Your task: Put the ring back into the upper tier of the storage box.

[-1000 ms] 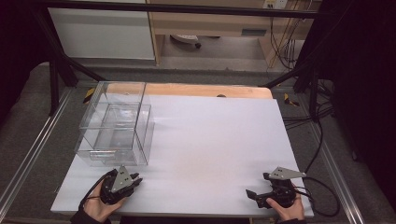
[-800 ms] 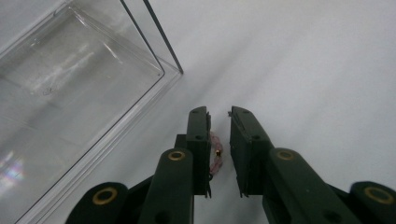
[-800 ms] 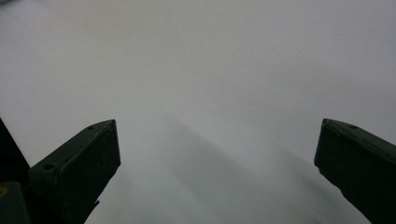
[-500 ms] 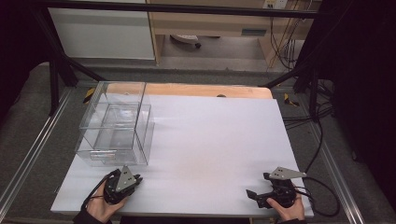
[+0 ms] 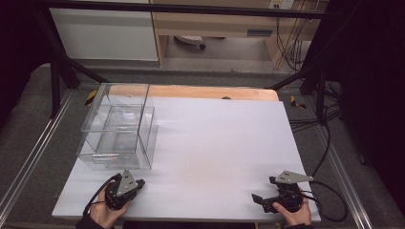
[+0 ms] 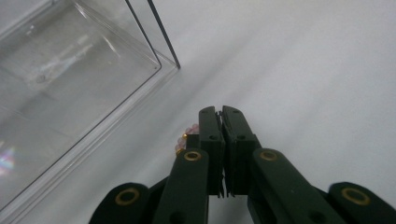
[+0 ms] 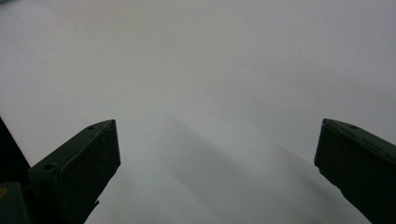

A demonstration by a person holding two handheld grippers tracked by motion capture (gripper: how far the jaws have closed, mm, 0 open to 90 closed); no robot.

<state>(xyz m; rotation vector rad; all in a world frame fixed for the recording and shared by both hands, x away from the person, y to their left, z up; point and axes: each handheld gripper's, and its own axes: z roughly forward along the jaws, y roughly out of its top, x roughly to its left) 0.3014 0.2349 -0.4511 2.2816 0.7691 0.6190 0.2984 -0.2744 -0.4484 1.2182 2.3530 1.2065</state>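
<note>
Left gripper [image 6: 222, 112]: jaws have just been closing, now pressed together; pinkish beads [image 6: 187, 136] peek beside the left jaw, held or not unclear. It sits just before the clear box [image 5: 119, 131]. Right gripper [image 7: 217, 149]: jaws spread wide, empty, well right of box. Likely pickup step; next move calls for lifting toward the box.

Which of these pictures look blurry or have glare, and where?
High view: sharp, even light, pale reflections on the clear plastic box. Left gripper view: the shut left gripper is crisp, with glare streaks on the box wall. Right gripper view: soft focus, a dim shadow band on the white table.
</note>
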